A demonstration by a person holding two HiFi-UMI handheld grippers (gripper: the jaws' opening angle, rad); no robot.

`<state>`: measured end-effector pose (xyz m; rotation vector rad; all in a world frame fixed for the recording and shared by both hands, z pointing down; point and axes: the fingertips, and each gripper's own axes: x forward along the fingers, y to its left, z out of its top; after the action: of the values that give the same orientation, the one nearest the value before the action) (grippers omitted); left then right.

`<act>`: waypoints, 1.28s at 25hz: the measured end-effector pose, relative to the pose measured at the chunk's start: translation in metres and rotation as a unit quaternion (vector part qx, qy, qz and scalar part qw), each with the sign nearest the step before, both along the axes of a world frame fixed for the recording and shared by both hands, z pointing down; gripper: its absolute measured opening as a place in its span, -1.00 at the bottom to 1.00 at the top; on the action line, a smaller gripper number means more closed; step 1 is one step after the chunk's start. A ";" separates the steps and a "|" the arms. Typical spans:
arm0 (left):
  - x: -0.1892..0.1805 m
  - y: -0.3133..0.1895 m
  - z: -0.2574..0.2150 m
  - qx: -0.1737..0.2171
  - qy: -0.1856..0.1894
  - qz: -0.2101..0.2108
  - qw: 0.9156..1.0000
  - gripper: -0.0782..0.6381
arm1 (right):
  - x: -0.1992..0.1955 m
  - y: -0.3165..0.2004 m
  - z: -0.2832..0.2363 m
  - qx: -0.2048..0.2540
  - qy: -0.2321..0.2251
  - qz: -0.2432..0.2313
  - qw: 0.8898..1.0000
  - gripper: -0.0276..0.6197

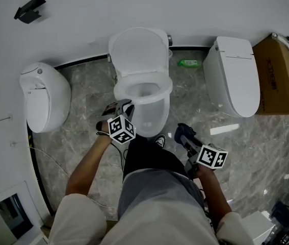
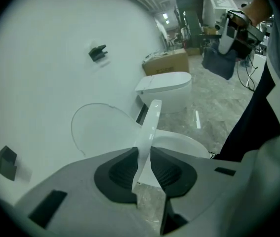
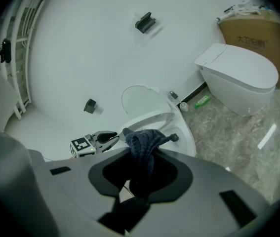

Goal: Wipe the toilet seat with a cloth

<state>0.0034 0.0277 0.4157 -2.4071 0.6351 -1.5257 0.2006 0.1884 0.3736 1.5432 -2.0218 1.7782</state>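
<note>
The white toilet (image 1: 149, 114) stands in the middle against the wall with its lid (image 1: 136, 50) raised. My left gripper (image 1: 124, 106) is shut on the front-left edge of the toilet seat (image 1: 160, 92). In the left gripper view the seat (image 2: 150, 125) runs as a thin white edge up from between the pads of the left gripper (image 2: 143, 166), tilted above the bowl rim. My right gripper (image 1: 183, 135) hangs right of the bowl, shut on a dark blue cloth (image 3: 142, 144) that bunches out between its jaws. The cloth (image 2: 220, 63) is apart from the seat.
A second closed toilet (image 1: 233, 75) and a cardboard box (image 1: 279, 75) stand to the right. A rounded white fixture (image 1: 45, 96) is on the left. A green bottle (image 1: 187, 63) lies by the wall. The person's legs fill the floor in front of the bowl.
</note>
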 end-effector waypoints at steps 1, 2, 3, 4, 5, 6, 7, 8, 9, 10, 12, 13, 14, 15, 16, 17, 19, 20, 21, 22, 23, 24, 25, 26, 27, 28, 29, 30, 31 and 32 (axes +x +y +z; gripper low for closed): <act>-0.002 0.009 0.005 -0.002 -0.001 0.007 1.000 -0.59 | 0.003 0.002 0.003 -0.005 0.009 0.003 1.000 -0.66; -0.004 0.018 0.009 -0.005 -0.001 0.011 1.000 -0.59 | 0.005 0.003 0.007 -0.010 0.016 0.005 1.000 -0.66; -0.006 0.026 0.014 -0.010 0.000 0.013 1.000 -0.59 | 0.006 0.004 0.011 -0.015 0.020 0.006 1.000 -0.66; -0.006 0.033 0.018 -0.016 0.003 0.014 1.000 -0.59 | 0.008 0.005 0.014 -0.019 0.020 0.007 1.000 -0.66; -0.003 0.040 0.023 -0.021 0.007 0.016 1.000 -0.59 | 0.010 0.006 0.017 -0.024 0.020 0.009 0.999 -0.66; -0.001 0.046 0.028 -0.024 0.010 0.019 0.999 -0.59 | 0.011 0.007 0.019 -0.026 0.022 0.009 0.999 -0.66; 0.001 0.051 0.032 -0.026 0.012 0.022 0.999 -0.59 | 0.011 0.008 0.021 -0.028 0.024 0.008 0.999 -0.66; 0.001 0.056 0.036 -0.029 0.011 0.025 0.999 -0.59 | 0.009 0.009 0.023 -0.029 0.027 0.006 0.999 -0.66; 0.000 0.061 0.040 -0.033 0.010 0.027 0.999 -0.59 | 0.005 0.009 0.025 -0.032 0.028 0.002 0.999 -0.66; -0.002 0.067 0.044 -0.039 0.009 0.030 0.999 -0.59 | 0.001 0.010 0.027 -0.035 0.029 -0.003 0.999 -0.66; -0.006 0.078 0.052 -0.053 0.005 0.037 0.998 -0.59 | -0.007 0.011 0.032 -0.042 0.031 -0.011 0.999 -0.66; -0.008 0.083 0.056 -0.060 0.002 0.041 0.997 -0.59 | -0.012 0.011 0.035 -0.046 0.032 -0.014 0.998 -0.66; -0.010 0.088 0.061 -0.066 0.002 0.042 0.997 -0.60 | -0.016 0.011 0.039 -0.049 0.032 -0.018 0.998 -0.66; -0.012 0.090 0.065 -0.070 0.006 0.041 0.997 -0.61 | -0.020 0.010 0.043 -0.052 0.031 -0.021 0.998 -0.66; -0.013 0.093 0.068 -0.071 0.013 0.036 0.997 -0.61 | -0.022 0.008 0.048 -0.055 0.032 -0.024 0.998 -0.66; -0.013 0.095 0.071 -0.070 0.022 0.028 0.997 -0.61 | -0.023 0.008 0.052 -0.058 0.034 -0.027 0.997 -0.66; -0.013 0.102 0.077 -0.073 0.033 0.013 0.997 -0.61 | -0.024 0.005 0.059 -0.062 0.038 -0.033 0.997 -0.66; -0.013 0.105 0.081 -0.080 0.033 0.008 0.996 -0.61 | -0.025 0.002 0.062 -0.062 0.038 -0.035 0.997 -0.66; -0.013 0.108 0.085 -0.088 0.031 0.005 0.996 -0.63 | -0.025 -0.001 0.065 -0.062 0.037 -0.037 0.997 -0.66; -0.012 0.111 0.090 -0.097 0.029 0.003 0.995 -0.65 | -0.026 -0.004 0.067 -0.062 0.036 -0.039 0.997 -0.66; -0.011 0.115 0.095 -0.106 0.028 0.002 0.994 -0.66 | -0.026 -0.005 0.071 -0.062 0.035 -0.041 0.997 -0.66; -0.011 0.120 0.101 -0.113 0.028 0.001 0.993 -0.67 | -0.026 -0.006 0.075 -0.063 0.034 -0.044 0.996 -0.66; -0.011 0.124 0.107 -0.118 0.028 0.001 0.993 -0.68 | -0.025 -0.007 0.079 -0.065 0.035 -0.046 0.996 -0.66; -0.011 0.129 0.113 -0.123 0.027 0.000 0.992 -0.69 | -0.025 -0.008 0.084 -0.067 0.036 -0.047 0.996 -0.66; -0.012 0.133 0.120 -0.129 0.026 -0.001 0.991 -0.69 | -0.024 -0.009 0.089 -0.069 0.036 -0.048 0.996 -0.66; -0.012 0.137 0.128 -0.135 0.025 -0.004 0.991 -0.70 | -0.023 -0.009 0.095 -0.071 0.037 -0.048 0.996 -0.66; -0.012 0.141 0.136 -0.142 0.024 -0.006 0.990 -0.71 | -0.023 -0.010 0.101 -0.074 0.037 -0.048 0.995 -0.66; -0.012 0.146 0.143 -0.148 0.024 -0.009 0.989 -0.71 | -0.023 -0.009 0.108 -0.077 0.037 -0.049 0.995 -0.66; -0.012 0.150 0.152 -0.155 0.023 -0.012 0.988 -0.72 | -0.023 -0.009 0.114 -0.079 0.037 -0.049 0.995 -0.66; -0.012 0.155 0.160 -0.162 0.021 -0.015 0.986 -0.72 | -0.024 -0.008 0.120 -0.081 0.037 -0.050 0.995 -0.66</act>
<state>-0.0090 0.1829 0.5756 -2.6813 0.4626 -1.7104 0.1761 0.1807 0.4936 1.4130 -1.8359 1.7707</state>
